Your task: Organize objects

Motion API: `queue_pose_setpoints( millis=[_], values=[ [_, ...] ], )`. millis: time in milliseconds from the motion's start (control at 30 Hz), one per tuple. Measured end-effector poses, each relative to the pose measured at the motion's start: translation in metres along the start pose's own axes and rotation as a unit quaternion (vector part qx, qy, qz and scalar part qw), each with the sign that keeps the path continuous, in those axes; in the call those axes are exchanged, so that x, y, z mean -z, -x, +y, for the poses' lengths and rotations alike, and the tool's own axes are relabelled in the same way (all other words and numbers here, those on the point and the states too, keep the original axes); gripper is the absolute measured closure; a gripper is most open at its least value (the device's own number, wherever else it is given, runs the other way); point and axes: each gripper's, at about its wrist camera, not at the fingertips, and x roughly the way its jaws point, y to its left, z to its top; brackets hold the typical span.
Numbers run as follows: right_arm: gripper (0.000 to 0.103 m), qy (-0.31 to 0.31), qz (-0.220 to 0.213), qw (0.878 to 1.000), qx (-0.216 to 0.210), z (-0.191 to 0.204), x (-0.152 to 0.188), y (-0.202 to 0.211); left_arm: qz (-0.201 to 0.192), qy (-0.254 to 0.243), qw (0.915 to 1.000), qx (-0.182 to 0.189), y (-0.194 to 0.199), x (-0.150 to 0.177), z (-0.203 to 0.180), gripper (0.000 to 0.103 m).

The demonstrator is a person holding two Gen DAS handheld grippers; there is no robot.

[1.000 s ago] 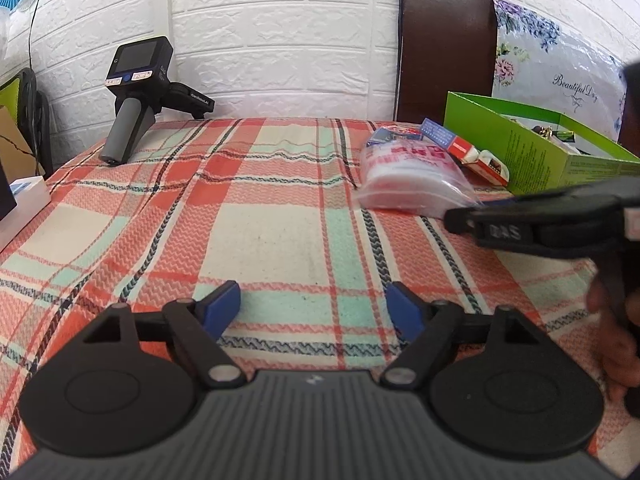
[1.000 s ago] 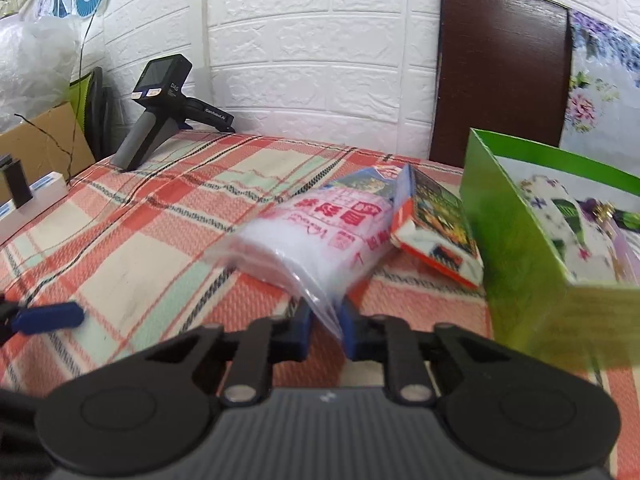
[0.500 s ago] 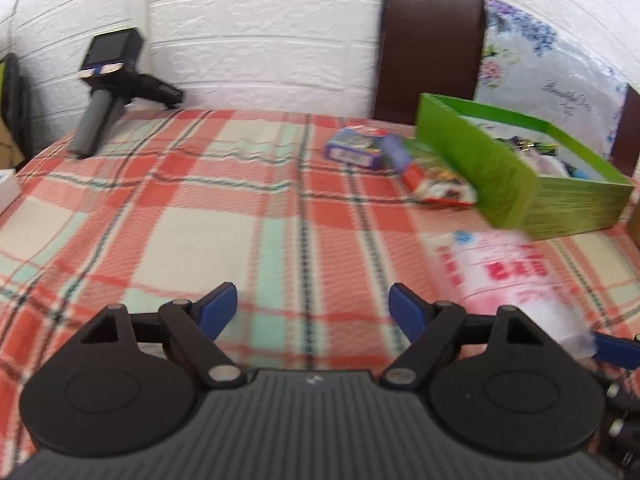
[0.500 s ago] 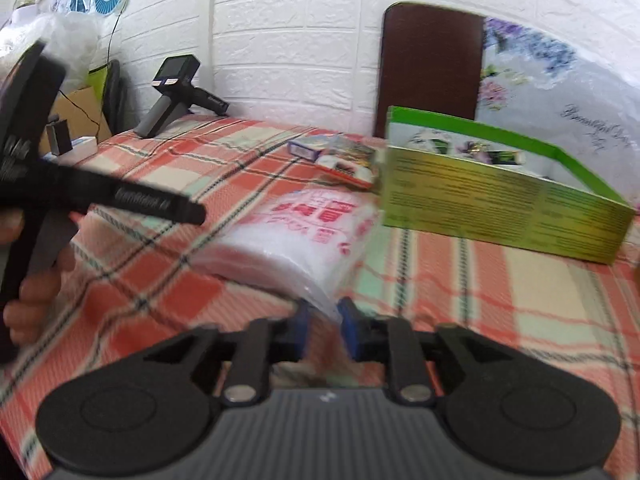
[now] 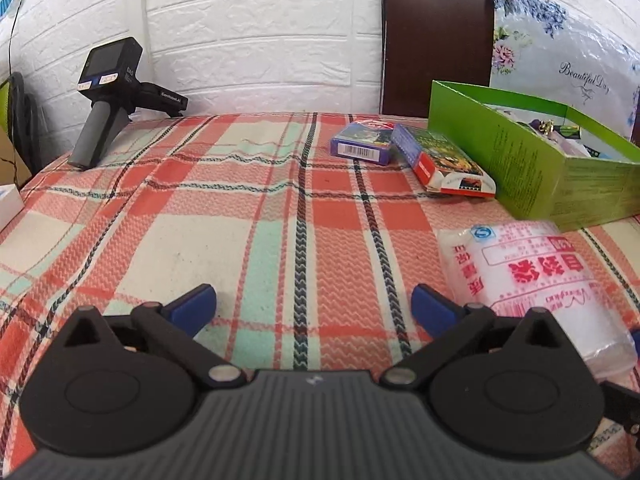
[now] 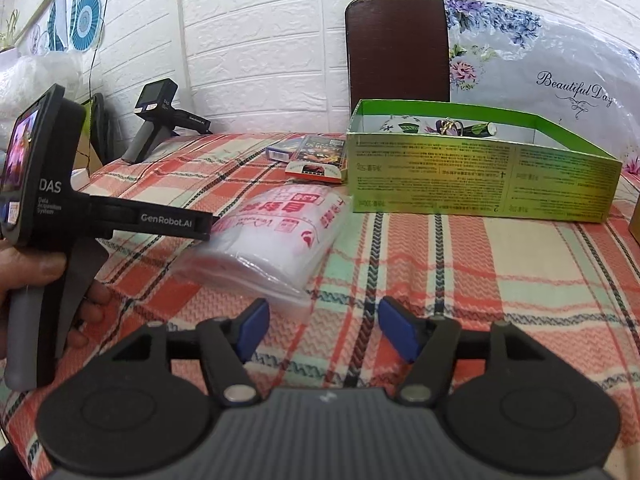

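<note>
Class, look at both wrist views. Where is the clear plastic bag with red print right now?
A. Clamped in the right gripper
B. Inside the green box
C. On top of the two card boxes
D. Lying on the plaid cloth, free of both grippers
D: the bag lies flat on the cloth, and the right gripper stands open, its fingers apart just short of the bag.

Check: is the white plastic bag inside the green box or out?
Out. The white plastic bag lies flat on the tablecloth beside the green box.
</note>
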Motion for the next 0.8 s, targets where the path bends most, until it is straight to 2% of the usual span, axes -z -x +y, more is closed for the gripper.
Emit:
queue_pose_setpoints(
  millis=[367, 800],
  values=[
    [0.025, 0.002, 0.007, 1.000, -0.001, 0.0024, -0.0009, -0.0032, -0.001, 0.003, 1.0000, 0.003, -0.0008, 0.0007, 0.0009, 0.000],
    [0.022, 0.008, 0.008, 1.000, 0.008, 0.0044, -0.0003, -0.0046, -0.001, 0.003, 1.0000, 0.002, -0.0013, 0.0018, 0.0006, 0.000]
  ],
)
